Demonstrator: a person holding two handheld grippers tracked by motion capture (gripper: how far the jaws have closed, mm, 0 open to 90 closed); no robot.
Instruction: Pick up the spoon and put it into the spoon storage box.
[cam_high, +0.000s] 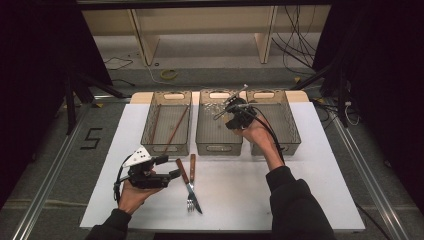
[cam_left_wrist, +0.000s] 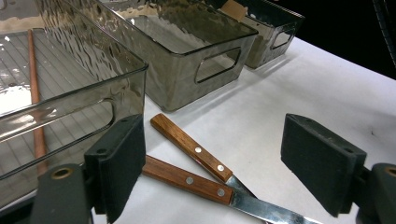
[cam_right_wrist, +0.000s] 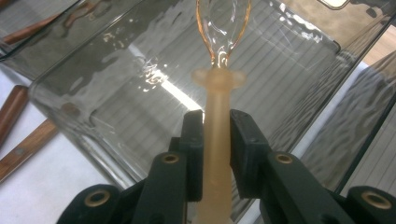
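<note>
Surface: we see a white table top on a grey floor, wooden shelving and loose cables behind, dark curtains at both sides.
High view, bins: three smoked clear bins in a row at the far edge, left bin, middle bin, right bin. Left bin holds thin brown sticks; we can't tell what kind.
High view, right gripper: right gripper is over the middle bin, holding a spoon that sticks out up and away from it.
High view, left gripper: left gripper hangs low over the table, near the fork and knife lying crossed in front of the bins.
Left gripper view: jaws wide apart, nothing between them. The two wooden handles, knife and fork, lie just ahead on the table, with the left bin wall beside them.
Right gripper view: jaws clamped on the pale handle of the spoon, its clear bowl pointing into the middle bin.
Step, our read: placing the spoon in the middle bin.
How to do it well: we'd lower until the bowl is near the floor, keep clear of the walls, then open. Dropping from height risks a bounce out.
</note>
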